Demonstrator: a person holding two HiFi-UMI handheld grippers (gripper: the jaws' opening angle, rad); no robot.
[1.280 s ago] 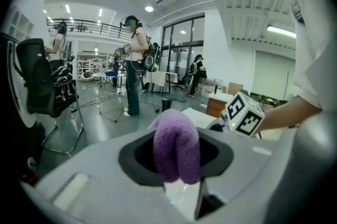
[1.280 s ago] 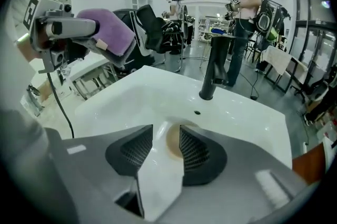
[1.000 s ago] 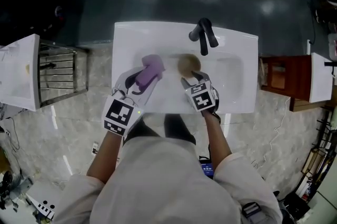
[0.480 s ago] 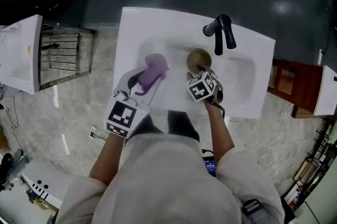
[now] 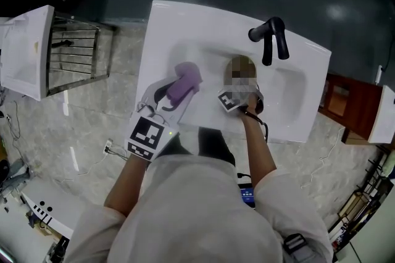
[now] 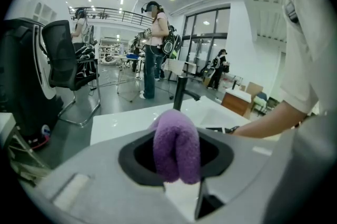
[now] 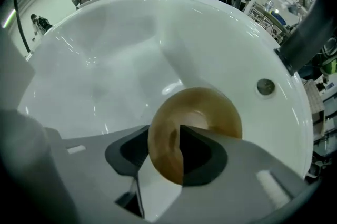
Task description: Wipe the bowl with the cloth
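The left gripper [image 6: 176, 157] is pinching the purple cloth [image 6: 176, 131]. The right gripper [image 7: 168, 160], jaws spread but just closing, is straddling the bowl [image 7: 210, 107] rim in the sink [image 7: 105, 60].

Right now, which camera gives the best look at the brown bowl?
The right gripper view: the brown bowl sits large and sharp at its centre, in the white sink. The head view shows the bowl small and blurred from above. The left gripper view misses it.
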